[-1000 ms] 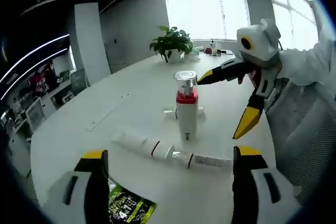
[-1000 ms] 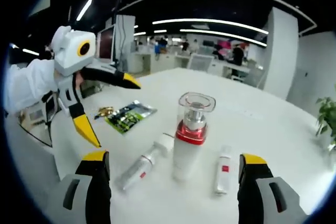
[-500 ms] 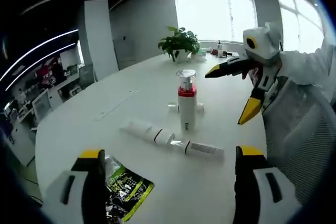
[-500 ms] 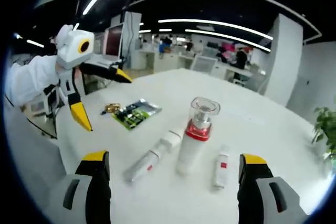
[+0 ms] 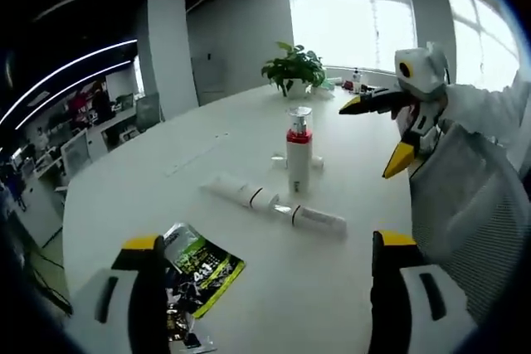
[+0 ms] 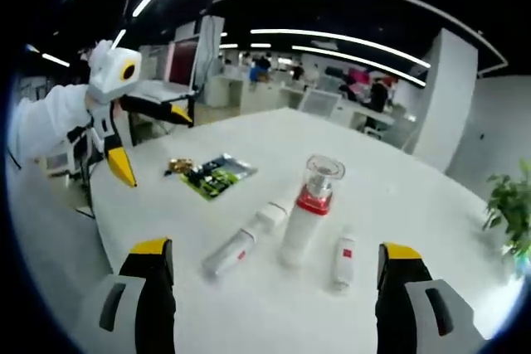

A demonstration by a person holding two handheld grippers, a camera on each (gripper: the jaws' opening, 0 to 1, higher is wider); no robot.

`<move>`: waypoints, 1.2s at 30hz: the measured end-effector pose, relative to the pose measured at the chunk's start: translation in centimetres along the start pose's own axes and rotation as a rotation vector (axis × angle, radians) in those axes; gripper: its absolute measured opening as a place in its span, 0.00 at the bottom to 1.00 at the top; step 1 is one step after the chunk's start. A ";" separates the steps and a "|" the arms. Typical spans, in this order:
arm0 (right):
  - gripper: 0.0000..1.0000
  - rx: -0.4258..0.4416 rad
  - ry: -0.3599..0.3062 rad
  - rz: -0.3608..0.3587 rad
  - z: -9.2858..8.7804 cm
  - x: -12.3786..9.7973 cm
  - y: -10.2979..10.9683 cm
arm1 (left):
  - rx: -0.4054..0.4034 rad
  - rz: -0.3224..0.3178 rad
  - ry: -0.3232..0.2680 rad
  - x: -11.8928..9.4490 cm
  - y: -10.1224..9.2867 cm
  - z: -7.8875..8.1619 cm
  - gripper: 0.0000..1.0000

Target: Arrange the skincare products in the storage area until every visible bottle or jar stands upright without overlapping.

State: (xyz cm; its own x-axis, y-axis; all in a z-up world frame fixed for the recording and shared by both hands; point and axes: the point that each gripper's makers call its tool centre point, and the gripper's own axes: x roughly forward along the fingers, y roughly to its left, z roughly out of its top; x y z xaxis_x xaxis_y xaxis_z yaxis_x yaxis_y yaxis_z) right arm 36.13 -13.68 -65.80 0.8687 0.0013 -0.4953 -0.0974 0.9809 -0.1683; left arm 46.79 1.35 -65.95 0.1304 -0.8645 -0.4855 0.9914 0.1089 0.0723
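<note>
Both grippers hang well back from the products, jaws wide, nothing held. Left gripper [image 5: 264, 288] sits low over the table [image 5: 124, 196]; right gripper [image 6: 270, 296] likewise.

Task things, mid-table: pump bottle [image 6: 304, 213] w/ red collar & clear cap stands upright. Two long tubes lie flat end to end beside it, cap ends near each other: tube A [image 5: 236, 193] and tube B [image 5: 315, 219]. A small tube [image 6: 343, 253] lies flat on the bottle's other side. So one upright, three down, by my read.

Doing the step well: take one tube at a time, pref. the one nearest a gripper, approach low along the table w/ jaws across the tube's body, not its length. Grip near the cap end, swing up, set it down on the cap w/ clear space from the bottle. Tubes are slim, prob. tippy; release slow. Keep clear of the bottle, a knock could topple it.

Containers: bottle's fill can't be told through its opaque white body. Tubes closed, contents unseen. Green sachet [image 5: 199, 261] lies flat near the left gripper, apart from the rest.
</note>
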 end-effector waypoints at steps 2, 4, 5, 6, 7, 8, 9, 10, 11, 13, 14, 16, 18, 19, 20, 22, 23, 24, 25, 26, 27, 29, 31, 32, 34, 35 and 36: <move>1.00 -0.001 0.003 -0.014 -0.1 -0.2 0.0 | -0.001 0.001 0.003 -0.4 -0.2 -0.5 0.99; 1.00 0.004 0.014 -0.020 -0.3 -0.4 0.1 | -0.012 -0.017 0.006 -0.8 -0.6 -0.9 0.99; 1.00 0.008 0.016 -0.023 -0.3 -0.4 0.2 | -0.016 -0.026 0.004 -0.9 -0.8 -0.9 0.99; 1.00 0.012 0.019 -0.025 -0.4 -0.5 0.2 | -0.022 -0.032 0.002 -1.1 -0.9 -1.0 0.99; 1.00 0.014 0.027 -0.023 -0.6 -0.5 0.4 | -0.024 -0.032 0.002 -1.2 -1.0 -1.1 0.99; 1.00 0.013 0.034 -0.023 -0.7 -0.4 0.6 | -0.031 -0.030 0.000 -1.3 -1.0 -1.2 0.99; 1.00 0.011 0.036 -0.023 -0.8 -0.4 0.6 | -0.037 -0.029 -0.002 -1.4 -1.0 -1.2 0.99; 1.00 0.012 0.046 -0.018 -0.9 -0.2 0.8 | -0.042 -0.030 -0.004 -1.4 -1.0 -1.2 0.99; 1.00 0.015 0.051 -0.012 -1.0 -0.2 0.9 | -0.049 -0.030 -0.006 -1.4 -1.0 -1.2 0.99; 1.00 0.015 0.051 -0.009 -0.9 -0.1 1.1 | -0.069 -0.034 -0.004 -1.3 -1.0 -1.4 0.99; 1.00 0.013 0.051 -0.007 -0.8 0.0 1.1 | -0.073 -0.039 0.000 -1.1 -1.0 -1.5 0.99; 1.00 0.015 0.050 -0.002 -0.7 0.0 1.3 | -0.080 -0.037 0.006 -0.9 -1.0 -1.6 0.99; 1.00 0.017 0.047 0.004 -0.7 0.0 1.4 | -0.087 -0.038 0.010 -0.7 -1.1 -1.5 0.99; 1.00 0.015 0.048 0.008 -0.7 0.0 1.4 | -0.088 -0.043 0.009 -0.6 -1.3 -1.4 0.99; 1.00 0.014 0.047 0.009 -0.6 0.0 1.4 | -0.089 -0.043 0.008 -0.5 -1.3 -1.3 0.99; 1.00 0.012 0.046 0.017 -0.6 0.1 1.3 | -0.090 -0.036 0.012 0.0 -1.1 -1.2 0.99; 1.00 0.009 0.047 0.027 -0.7 0.2 1.2 | -0.092 -0.032 0.014 0.2 -1.1 -1.2 0.99; 1.00 0.004 0.049 0.033 -0.7 0.3 1.2 | -0.096 -0.030 0.014 0.3 -1.0 -1.1 0.99; 1.00 -0.001 0.053 0.040 -0.7 0.4 1.1 | -0.100 -0.031 0.014 0.4 -1.0 -1.1 0.99; 1.00 -0.008 0.052 0.044 -0.7 0.6 0.9 | -0.108 -0.030 0.016 0.6 -1.0 -1.0 0.99; 1.00 -0.009 0.050 0.050 -0.6 0.7 0.8 | -0.116 -0.024 0.022 0.8 -1.0 -1.1 0.99; 1.00 -0.003 0.040 0.062 -0.3 0.8 0.7 | -0.126 -0.015 0.033 0.9 -1.6 -0.9 0.99; 1.00 0.001 0.033 0.072 -0.1 0.8 0.6 | -0.128 -0.011 0.034 0.8 -2.1 -0.7 0.99; 1.00 -0.001 0.030 0.081 -0.1 0.9 0.6 | -0.133 -0.005 0.034 0.8 -2.1 -0.6 0.99; 1.00 -0.015 0.035 0.103 -0.1 1.0 0.7 | -0.153 0.013 0.036 0.8 -2.1 -0.5 0.99; 1.00 -0.019 0.034 0.113 -0.1 1.1 0.6 | -0.158 0.017 0.037 0.8 -2.1 -0.4 0.99; 1.00 -0.020 0.030 0.117 -0.1 1.2 0.5 | -0.160 0.025 0.037 0.8 -2.1 -0.3 0.99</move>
State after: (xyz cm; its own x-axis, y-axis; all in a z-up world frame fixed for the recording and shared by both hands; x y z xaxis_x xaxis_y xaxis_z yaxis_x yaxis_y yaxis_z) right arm 37.07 -13.21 -66.52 0.8358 0.1097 -0.5379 -0.2073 0.9704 -0.1242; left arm 44.79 0.53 -66.73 0.1520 -0.8424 -0.5169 0.9764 0.2090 -0.0535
